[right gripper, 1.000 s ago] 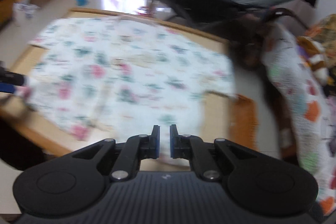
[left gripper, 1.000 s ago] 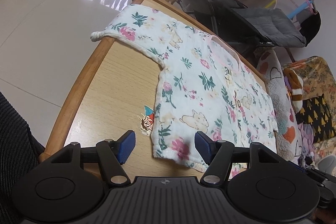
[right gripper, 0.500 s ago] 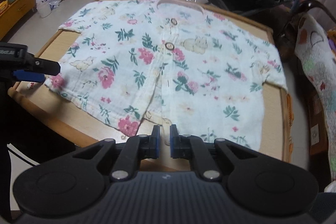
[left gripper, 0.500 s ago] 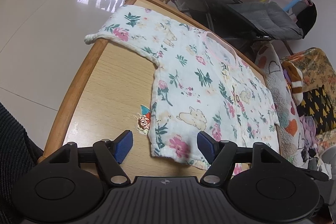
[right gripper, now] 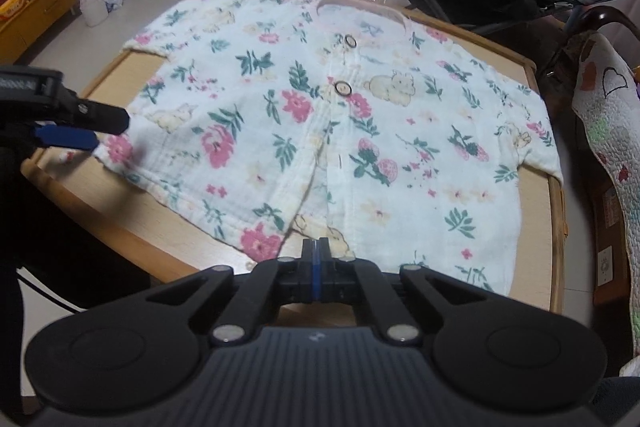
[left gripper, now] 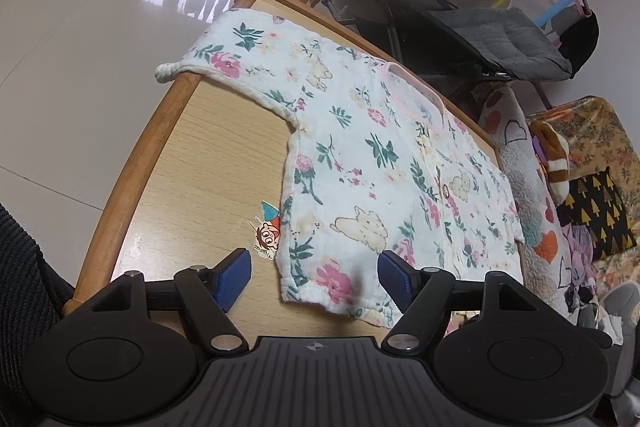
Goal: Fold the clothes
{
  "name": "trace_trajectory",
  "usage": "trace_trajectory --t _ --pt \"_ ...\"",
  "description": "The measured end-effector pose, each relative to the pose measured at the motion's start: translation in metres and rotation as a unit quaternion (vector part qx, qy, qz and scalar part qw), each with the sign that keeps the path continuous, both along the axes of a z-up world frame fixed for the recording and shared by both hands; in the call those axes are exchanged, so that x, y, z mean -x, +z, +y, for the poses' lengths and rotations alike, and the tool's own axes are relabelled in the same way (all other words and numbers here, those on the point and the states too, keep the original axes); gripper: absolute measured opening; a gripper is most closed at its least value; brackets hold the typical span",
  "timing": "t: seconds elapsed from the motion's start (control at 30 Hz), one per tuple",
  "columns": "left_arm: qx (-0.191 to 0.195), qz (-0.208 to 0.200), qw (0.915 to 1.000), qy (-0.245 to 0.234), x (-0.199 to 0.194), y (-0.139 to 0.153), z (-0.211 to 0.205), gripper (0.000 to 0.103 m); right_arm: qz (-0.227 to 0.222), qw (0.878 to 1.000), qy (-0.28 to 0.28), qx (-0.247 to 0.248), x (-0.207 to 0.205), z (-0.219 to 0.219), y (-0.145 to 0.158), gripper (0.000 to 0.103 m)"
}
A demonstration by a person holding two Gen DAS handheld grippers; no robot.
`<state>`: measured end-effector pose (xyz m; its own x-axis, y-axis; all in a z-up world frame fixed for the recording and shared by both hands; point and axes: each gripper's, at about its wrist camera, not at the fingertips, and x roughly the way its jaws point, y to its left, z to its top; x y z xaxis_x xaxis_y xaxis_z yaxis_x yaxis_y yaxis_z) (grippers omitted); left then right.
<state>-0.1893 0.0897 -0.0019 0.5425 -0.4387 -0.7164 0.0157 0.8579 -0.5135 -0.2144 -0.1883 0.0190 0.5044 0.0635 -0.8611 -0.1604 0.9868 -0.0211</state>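
The left gripper (left gripper: 314,275) is being held with its jaws spread wide over the near left hem corner of the shirt (right gripper: 344,131), nothing pinched between them; its jaws have just been opening further. The right gripper (right gripper: 316,267) is being kept clenched tight at the middle of the near hem, and it cannot be told whether any cloth is being nipped between its pads.

The wooden table (left gripper: 208,155) is being covered almost edge to edge by the floral shirt, which is lying flat, front up, collar (right gripper: 360,7) away from the person, one sleeve (left gripper: 208,55) hanging over the far left rim.

The step in hand is judged to be the taking of the hem for a first fold. It is best done if the left pads (left gripper: 232,279) are being lowered astride the corner so that both layers are being caught, and the hem is being lifted evenly, so the buttons (right gripper: 343,89) and placket are being kept straight.

A small cartoon sticker (left gripper: 268,231) is lying just beside the shirt's edge.
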Motion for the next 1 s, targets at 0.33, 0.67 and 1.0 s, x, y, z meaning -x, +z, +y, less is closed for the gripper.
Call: trace_trajectory --t 0.33,0.67,1.0 --pt "0.010 0.000 1.0000 0.003 0.000 -0.001 0.002 0.072 -0.004 1.000 -0.028 0.004 -0.001 -0.009 0.007 0.008" --pt "0.010 0.000 0.9999 0.004 0.000 0.000 0.001 0.072 0.001 1.000 -0.021 0.023 -0.002 -0.003 -0.012 0.030" --pt "0.014 0.000 0.9999 0.004 -0.001 -0.001 0.002 0.072 0.008 0.999 -0.046 -0.011 -0.004 -0.016 -0.009 0.002"
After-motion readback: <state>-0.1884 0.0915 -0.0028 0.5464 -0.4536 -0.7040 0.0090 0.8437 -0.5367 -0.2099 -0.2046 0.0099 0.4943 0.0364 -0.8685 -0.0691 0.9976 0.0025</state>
